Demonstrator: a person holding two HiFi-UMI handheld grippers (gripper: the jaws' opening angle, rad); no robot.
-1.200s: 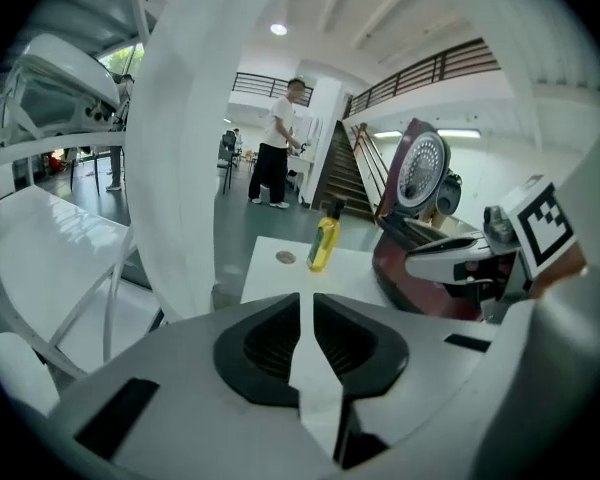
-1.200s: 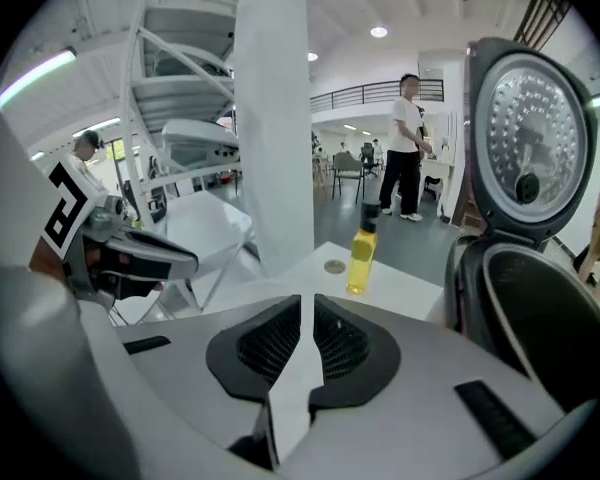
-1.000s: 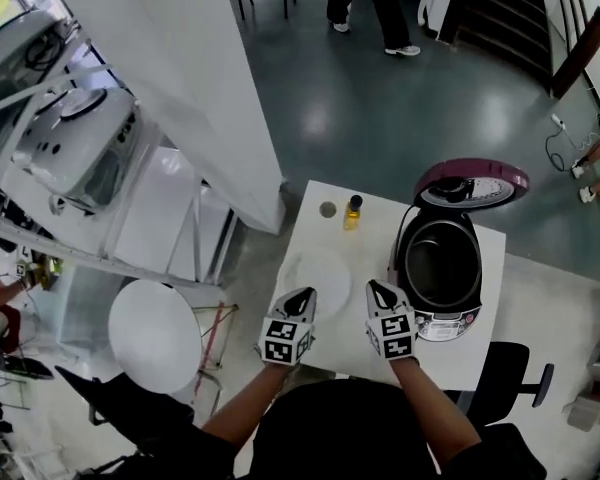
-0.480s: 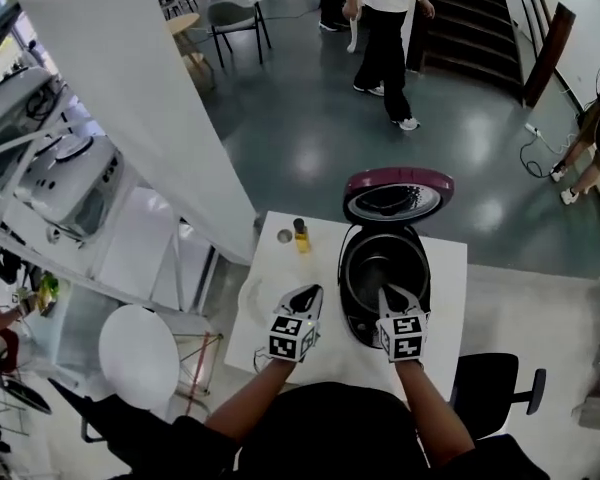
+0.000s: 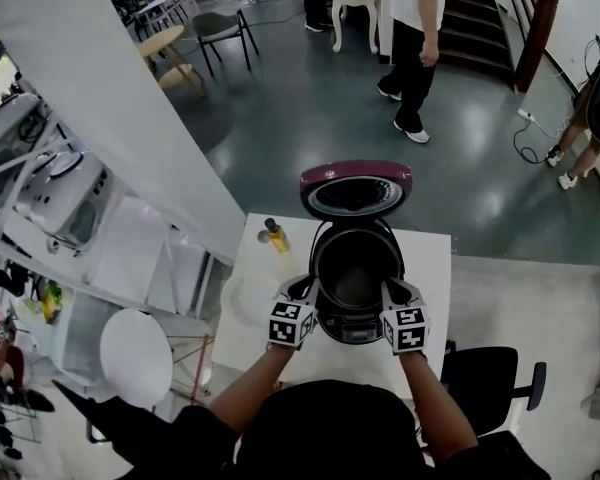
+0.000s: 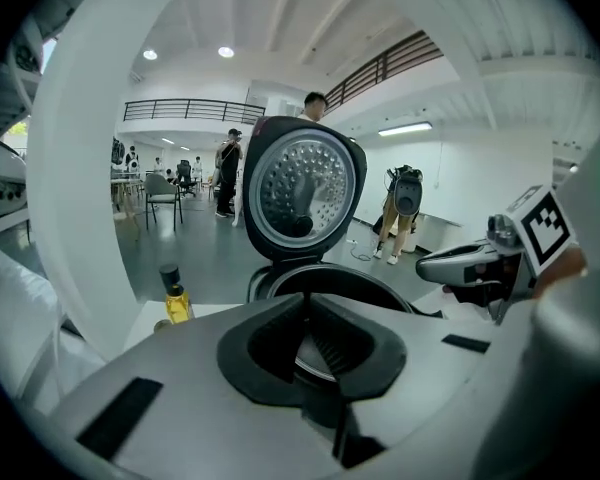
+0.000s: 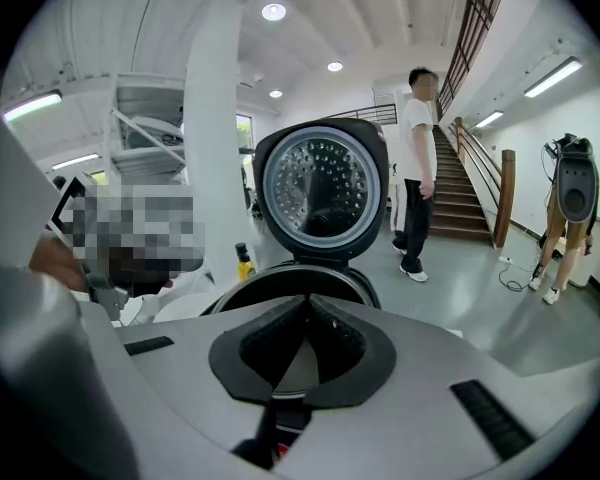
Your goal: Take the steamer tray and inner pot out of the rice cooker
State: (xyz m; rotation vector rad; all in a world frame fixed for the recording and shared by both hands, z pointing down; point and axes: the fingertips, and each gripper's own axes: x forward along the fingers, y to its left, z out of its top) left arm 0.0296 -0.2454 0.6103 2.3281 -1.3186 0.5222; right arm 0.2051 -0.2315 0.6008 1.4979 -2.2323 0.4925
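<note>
My two hand-held grippers are both pressed together with nothing between the jaws. My left gripper is at the left side of the one black rice cooker, and my right gripper is at its right side. Whether either one touches the rim I cannot tell. Each carries one cube with black-and-white square markers.

Between my grippers and just ahead of them, the dark inner pot sits in the cooker body. I cannot tell whether a steamer tray lies in it. Beyond it stands the one raised purple-rimmed lid, its perforated metal inner plate facing me. The print on the cooker's front panel is too small to read.

Left of my left gripper lies one pale round dish, and further ahead stands one small bottle of yellow liquid with a black cap, all on one white table. Far ahead, two people are on the grey floor: one in a white top and one at the right edge.
</note>
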